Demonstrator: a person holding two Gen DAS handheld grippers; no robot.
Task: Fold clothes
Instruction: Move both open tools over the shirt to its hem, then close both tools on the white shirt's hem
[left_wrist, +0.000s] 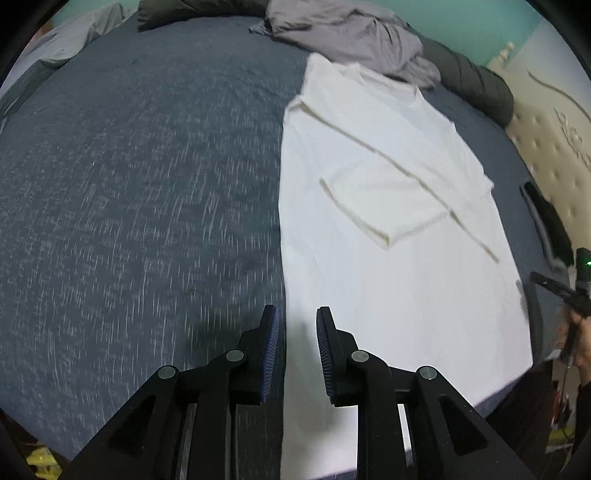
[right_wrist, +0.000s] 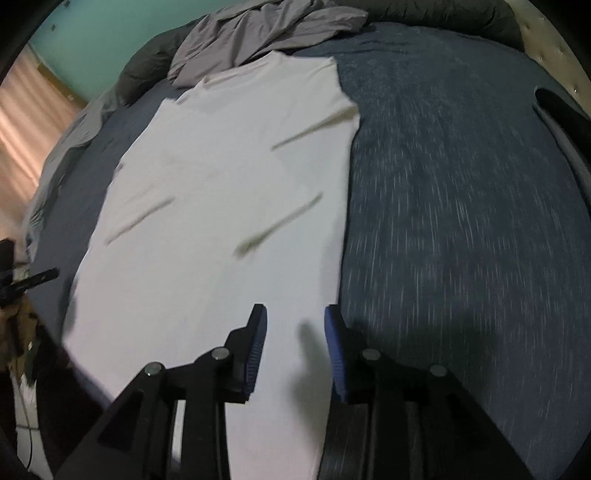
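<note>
- Left hand-held gripper (left_wrist: 297, 332): two matte black angular fingers, each lined with a ribbed blue pad (left_wrist: 271, 350).
- Round silver pivot pins (left_wrist: 235, 356) at the linkage joints.
- Right hand-held gripper (right_wrist: 295, 332): same black build, blue pads, silver pins.

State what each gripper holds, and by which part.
Nothing: the left gripper and right gripper both stand open above the folded white cotton T-shirt.

A white T-shirt (left_wrist: 388, 221) lies flat on a dark blue bed (left_wrist: 147, 184), both side edges and sleeves folded inward into a long strip, collar end nearest a crumpled grey garment (left_wrist: 347, 37) at the far edge.
</note>
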